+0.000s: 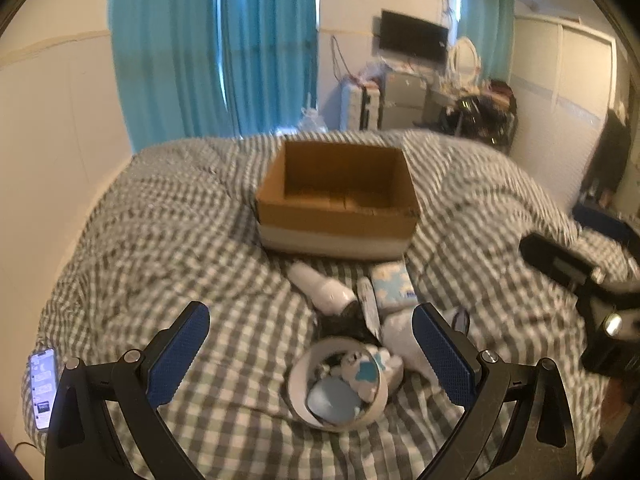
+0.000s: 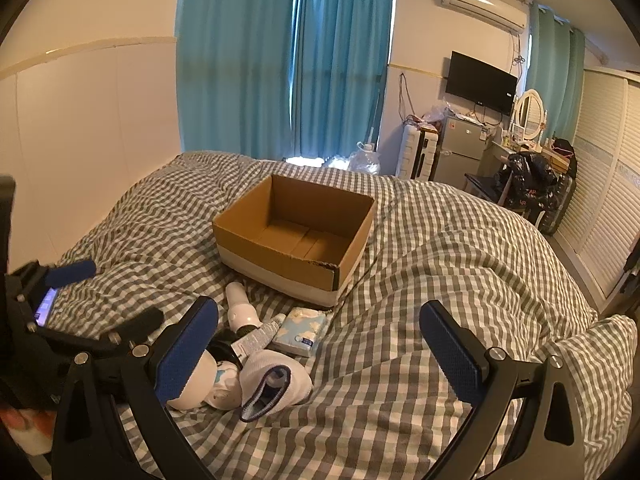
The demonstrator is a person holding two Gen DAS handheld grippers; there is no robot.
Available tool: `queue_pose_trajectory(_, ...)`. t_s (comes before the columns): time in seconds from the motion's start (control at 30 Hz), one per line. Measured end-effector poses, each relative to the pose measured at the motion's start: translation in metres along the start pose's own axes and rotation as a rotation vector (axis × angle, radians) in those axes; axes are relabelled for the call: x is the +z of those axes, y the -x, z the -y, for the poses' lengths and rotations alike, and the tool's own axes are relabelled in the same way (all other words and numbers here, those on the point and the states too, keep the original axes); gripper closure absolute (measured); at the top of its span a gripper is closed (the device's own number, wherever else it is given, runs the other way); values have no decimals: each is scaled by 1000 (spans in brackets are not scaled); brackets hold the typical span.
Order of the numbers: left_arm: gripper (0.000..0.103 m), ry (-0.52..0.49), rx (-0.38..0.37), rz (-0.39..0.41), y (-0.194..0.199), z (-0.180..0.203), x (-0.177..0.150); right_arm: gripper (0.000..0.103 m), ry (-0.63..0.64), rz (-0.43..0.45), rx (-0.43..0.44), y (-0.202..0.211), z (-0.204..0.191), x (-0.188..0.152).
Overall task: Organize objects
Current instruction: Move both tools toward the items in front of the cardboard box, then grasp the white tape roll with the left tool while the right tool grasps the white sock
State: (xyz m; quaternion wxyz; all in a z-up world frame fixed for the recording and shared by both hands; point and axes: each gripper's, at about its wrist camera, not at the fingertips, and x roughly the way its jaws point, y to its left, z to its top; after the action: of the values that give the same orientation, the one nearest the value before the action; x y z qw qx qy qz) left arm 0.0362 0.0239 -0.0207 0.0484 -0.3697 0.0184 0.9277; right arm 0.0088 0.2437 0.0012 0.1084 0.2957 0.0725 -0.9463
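Looking across a bed [image 2: 460,264] covered in a grey-and-white checked duvet, rumpled into soft folds, with an open cardboard box [image 2: 294,236] sitting near the middle of it, nothing visible inside. Just in front of the box there's a little pile of stuff: a white bottle [image 2: 240,308] lying on its side, a squeeze tube [image 2: 260,334] next to it, a pack of tissues [image 2: 300,330] with a cloud print, a white sock [image 2: 274,386] with a blue cuff, and a roll of white tape [image 1: 340,384] with some small bits tucked in its ring, too blurry to name. The left gripper [image 1: 310,354] hangs right over the tape roll, jaws spread wide, holding nothing. The right gripper [image 2: 318,350] is also wide open and empty, over the bare duvet to the right of the pile. A phone [image 1: 43,388] with its screen lit lies at the bed's left edge, well away from the box. Behind the box, teal curtains [image 2: 280,56] cover the window, and further right there's a wall TV [image 2: 480,82], an air conditioner [image 2: 482,4], a small fridge [image 2: 460,148] and a round mirror [image 2: 530,110] on a cluttered desk.
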Motion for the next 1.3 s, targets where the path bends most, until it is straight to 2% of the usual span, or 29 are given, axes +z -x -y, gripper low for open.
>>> queue_pose_trajectory(0.27, 0, 13, -58, -127, -38, 1, -31, 2, -27, -75, -3, -25, 10, -20)
queue_pose_trajectory(0.63, 0, 110, -167, -281, -82, -9, -46, 6, -17, -186, 33, -64, 4, -40)
queue_pose_trajectory(0.67, 1, 109, -171, -282, -82, -10, -47, 6, -16, -195, 36, -67, 3, -41)
queue_pose_trajectory(0.73, 18, 89, -190, -289, -82, -8, -48, 9, -17, -215, 47, -73, 2, -43)
queue_pose_trajectory(0.9, 18, 58, -176, -274, -73, -4, -46, 19, -5, -255, 76, -84, -4, -47)
queue_pose_trajectory(0.97, 18, 35, -145, -242, -65, -4, -43, 23, -1, -266, 89, -87, -7, -47)
queue_pose_trajectory(1.03, 18, 5, -112, -213, -59, -2, -39, 33, 2, -283, 98, -90, -8, -48)
queue_pose_trajectory(1.13, 18, -35, -53, -163, -50, -4, -35, 40, 9, -311, 104, -97, -9, -52)
queue_pose_trajectory(1.17, 18, -35, -42, -151, -49, -7, -33, 41, 12, -322, 105, -100, -11, -53)
queue_pose_trajectory(1.23, 18, -21, -33, -141, -49, -15, -30, 51, 32, -342, 106, -105, -15, -54)
queue_pose_trajectory(1.3, 18, -4, -26, -135, -51, -23, -26, 56, 66, -363, 117, -109, -23, -55)
